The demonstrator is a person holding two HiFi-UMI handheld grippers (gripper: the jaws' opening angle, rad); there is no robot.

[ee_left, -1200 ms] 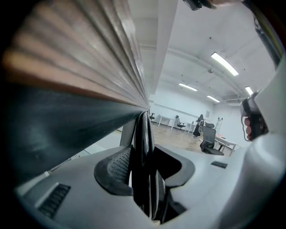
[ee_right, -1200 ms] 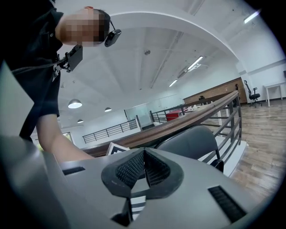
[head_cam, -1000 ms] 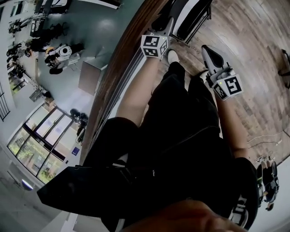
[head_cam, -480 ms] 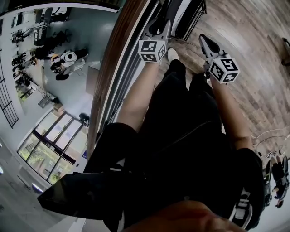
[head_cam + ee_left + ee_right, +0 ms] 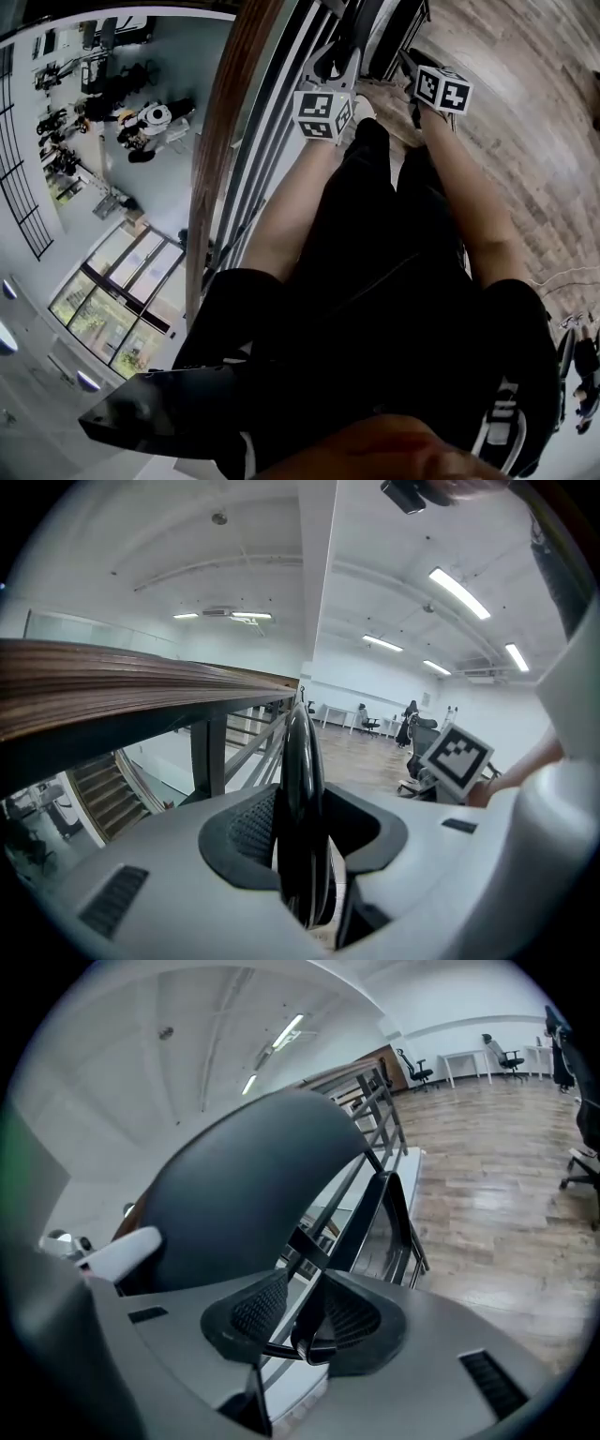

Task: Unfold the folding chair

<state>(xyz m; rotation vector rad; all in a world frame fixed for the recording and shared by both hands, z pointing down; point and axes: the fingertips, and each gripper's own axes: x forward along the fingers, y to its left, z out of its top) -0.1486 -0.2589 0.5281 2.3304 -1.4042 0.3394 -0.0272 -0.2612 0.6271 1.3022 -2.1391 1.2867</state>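
The folded black folding chair point(image 5: 380, 26) stands by the railing at the top of the head view. My left gripper point(image 5: 334, 64) is shut on the chair's upright glossy black panel edge point(image 5: 302, 789), which fills the gap between its pads. My right gripper point(image 5: 411, 62) has reached the chair's right side. In the right gripper view its jaws point(image 5: 300, 1314) are opening, with a thin black frame bar point(image 5: 323, 1241) running between the pads. The pads do not clearly press on the bar. The chair's dark seat panel point(image 5: 234, 1176) looms just behind.
A wooden handrail on metal railing point(image 5: 223, 159) runs along the left, with a lower floor and people point(image 5: 150, 122) far beneath. Wood flooring point(image 5: 525, 141) lies to the right. The person's black-clad legs point(image 5: 375, 281) fill the middle. Office chairs and desks point(image 5: 497, 1054) stand far off.
Both grippers moved up the picture toward the chair. The right gripper travelled further, rolled so its marker cube faces differently, and now sits at the chair's frame.
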